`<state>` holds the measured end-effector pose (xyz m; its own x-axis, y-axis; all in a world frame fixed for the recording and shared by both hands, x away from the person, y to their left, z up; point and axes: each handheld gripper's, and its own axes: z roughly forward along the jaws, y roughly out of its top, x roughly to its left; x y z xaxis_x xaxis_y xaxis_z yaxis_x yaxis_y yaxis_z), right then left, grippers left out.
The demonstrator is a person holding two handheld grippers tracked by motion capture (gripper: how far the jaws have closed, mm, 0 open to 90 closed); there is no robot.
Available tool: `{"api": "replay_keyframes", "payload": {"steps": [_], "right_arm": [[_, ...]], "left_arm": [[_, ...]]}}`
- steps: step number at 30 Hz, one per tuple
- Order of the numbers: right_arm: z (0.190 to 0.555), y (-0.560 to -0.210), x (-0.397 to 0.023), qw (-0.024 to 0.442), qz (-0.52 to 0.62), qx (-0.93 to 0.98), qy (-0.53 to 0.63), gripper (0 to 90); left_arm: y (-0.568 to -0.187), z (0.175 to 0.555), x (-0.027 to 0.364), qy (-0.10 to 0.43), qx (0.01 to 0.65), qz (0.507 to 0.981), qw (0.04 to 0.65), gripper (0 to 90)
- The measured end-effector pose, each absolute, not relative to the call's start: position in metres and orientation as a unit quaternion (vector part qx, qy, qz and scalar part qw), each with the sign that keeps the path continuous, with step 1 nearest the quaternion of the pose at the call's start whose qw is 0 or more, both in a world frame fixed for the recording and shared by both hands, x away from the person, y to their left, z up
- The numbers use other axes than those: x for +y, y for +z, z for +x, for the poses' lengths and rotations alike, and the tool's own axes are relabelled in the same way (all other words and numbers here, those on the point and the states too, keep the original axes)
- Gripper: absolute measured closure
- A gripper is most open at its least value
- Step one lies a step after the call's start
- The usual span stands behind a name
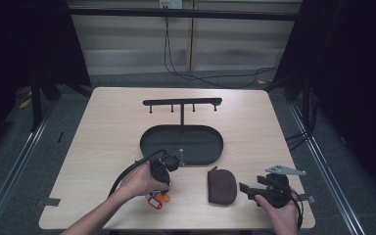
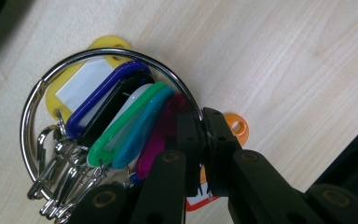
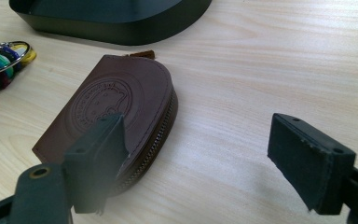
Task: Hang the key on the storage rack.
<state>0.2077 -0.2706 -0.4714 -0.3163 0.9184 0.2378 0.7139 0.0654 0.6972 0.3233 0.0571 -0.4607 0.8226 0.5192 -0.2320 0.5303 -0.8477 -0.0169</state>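
Nearest the person, the left gripper [image 2: 204,140] has its two black jaws pinched together on the large metal key ring [image 2: 32,107], gripping the wire of the ring at its right side in the left gripper view. Strung on that ring are plastic key tags: a yellow tag [image 2: 81,84], a blue tag [image 2: 102,95], a black one, a green tag [image 2: 126,116], a teal one and a magenta one, with a bunch of small metal clasps [image 2: 58,186] hanging at the lower left. An orange tag [image 2: 238,127] and a red-edged tag lie partly under the jaws, mostly hidden. In the high view the left gripper [image 1: 162,169] sits over this bundle near the front edge of the bench [image 1: 103,132], with only the red and orange tags peeking out below the hand.

Rightward, the right gripper [image 3: 196,163] holds its jaws wide apart, clamped on nothing. The brown leather pouch [image 3: 116,107] lies flat on the bench just beyond the left-hand jaw in the right gripper view, zip edge toward the gap, embossed stamp facing up; the stamp is too faint to read.

Farther back stands the black oval tray [image 1: 149,142], with nothing visible in it except the post of the hook rack [image 1: 182,103] rising from its far side. Cables trail across the floor behind the bench.
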Motion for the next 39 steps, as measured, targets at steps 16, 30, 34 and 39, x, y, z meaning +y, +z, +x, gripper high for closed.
{"api": "replay_keyframes", "payload": {"steps": [16, 30, 34, 39], "right_arm": [[0.209, -0.472, -0.271, 0.134, 0.569, 0.718, 0.379, 19.3], [0.209, -0.472, -0.27, 0.134, 0.57, 0.717, 0.379, 19.3], [0.209, -0.472, -0.269, 0.134, 0.57, 0.717, 0.379, 19.3], [0.208, -0.472, -0.27, 0.135, 0.57, 0.716, 0.379, 19.3]], "left_arm": [[-0.423, 0.321, 0.077, -0.103, 0.252, 0.961, 0.037, 87.1], [-0.386, 0.328, 0.096, -0.083, 0.257, 0.962, 0.048, 87.7], [-0.373, 0.327, 0.1, -0.076, 0.252, 0.963, 0.058, 87.7], [-0.361, 0.326, 0.102, -0.068, 0.253, 0.963, 0.068, 87.8]]}}
